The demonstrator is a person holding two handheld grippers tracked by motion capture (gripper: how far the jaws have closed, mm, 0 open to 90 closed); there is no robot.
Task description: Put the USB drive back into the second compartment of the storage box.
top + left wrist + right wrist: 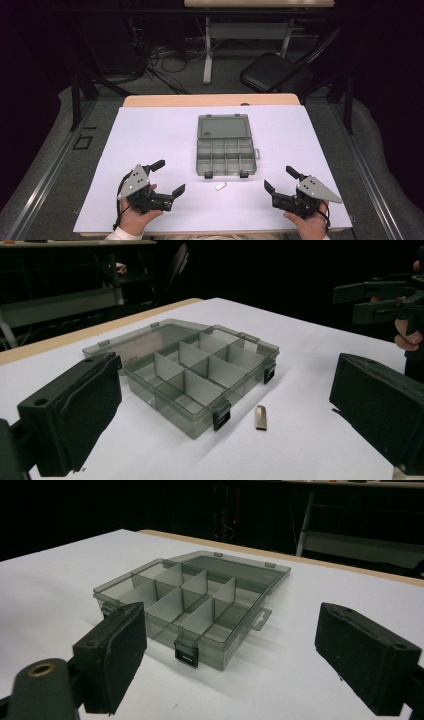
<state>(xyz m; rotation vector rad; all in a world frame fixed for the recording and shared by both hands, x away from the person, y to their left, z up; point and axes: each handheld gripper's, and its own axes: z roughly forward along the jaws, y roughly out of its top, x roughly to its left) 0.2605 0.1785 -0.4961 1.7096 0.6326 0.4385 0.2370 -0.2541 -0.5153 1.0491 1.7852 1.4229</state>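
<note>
Fingers of left gripper (168, 177) and right gripper (281, 179) spread apart, empty, above white worktop (150, 135); small flat pale metal clip (220, 187) lies between them, just before open smoke-grey translucent plastic compartment box (226, 156).

We count one clear grey compartment box (226, 148), lid open flat on the far side. Its tray holds eight compartments, two rows of four. Two black latches (208, 175) on the near wall, one left, one right. One small metal piece (220, 187) on the sheet, just near of the box. One white sheet (150, 135) over one wooden table (150, 100). Two handheld grippers: left gripper (169, 177), right gripper (280, 179). One folding chair (275, 71), far right.
</note>
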